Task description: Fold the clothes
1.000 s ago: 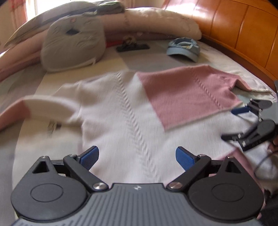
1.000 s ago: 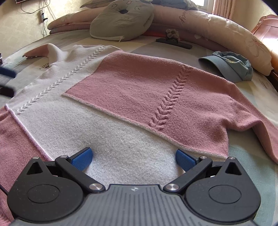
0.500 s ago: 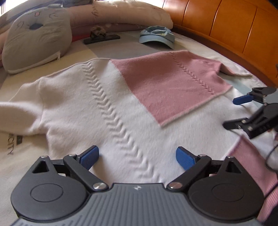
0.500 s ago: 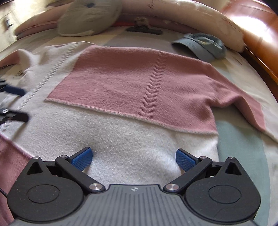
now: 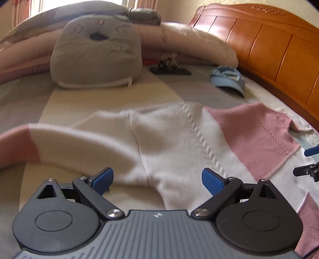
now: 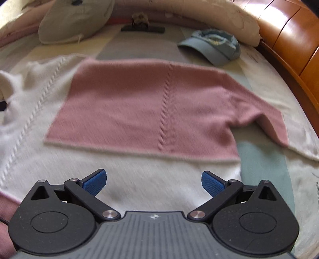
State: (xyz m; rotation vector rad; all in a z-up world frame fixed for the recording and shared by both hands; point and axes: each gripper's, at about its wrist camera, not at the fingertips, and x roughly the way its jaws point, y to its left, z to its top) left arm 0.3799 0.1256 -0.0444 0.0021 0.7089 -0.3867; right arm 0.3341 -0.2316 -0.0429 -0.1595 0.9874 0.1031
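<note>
A pink and white knit sweater (image 5: 179, 139) lies spread flat on the bed; it also shows in the right wrist view (image 6: 151, 111). My left gripper (image 5: 157, 180) is open and empty, low over the white left side where the sleeve (image 5: 59, 143) joins the body. My right gripper (image 6: 153, 182) is open and empty, low over the white part near the sweater's right edge. The pink right sleeve (image 6: 267, 121) lies bent outward. The right gripper's fingers (image 5: 311, 151) show at the right edge of the left wrist view.
A grey cat-face cushion (image 5: 95, 53) and long pillows (image 6: 209, 14) lie at the far end. A blue cap (image 6: 213, 45) and a dark flat object (image 6: 142, 27) lie beyond the sweater. A wooden headboard (image 5: 269, 45) runs along the right.
My left gripper has swung left toward the white sleeve and armpit. My right gripper has shifted a little right and forward toward the sweater's right edge. Both stay open.
</note>
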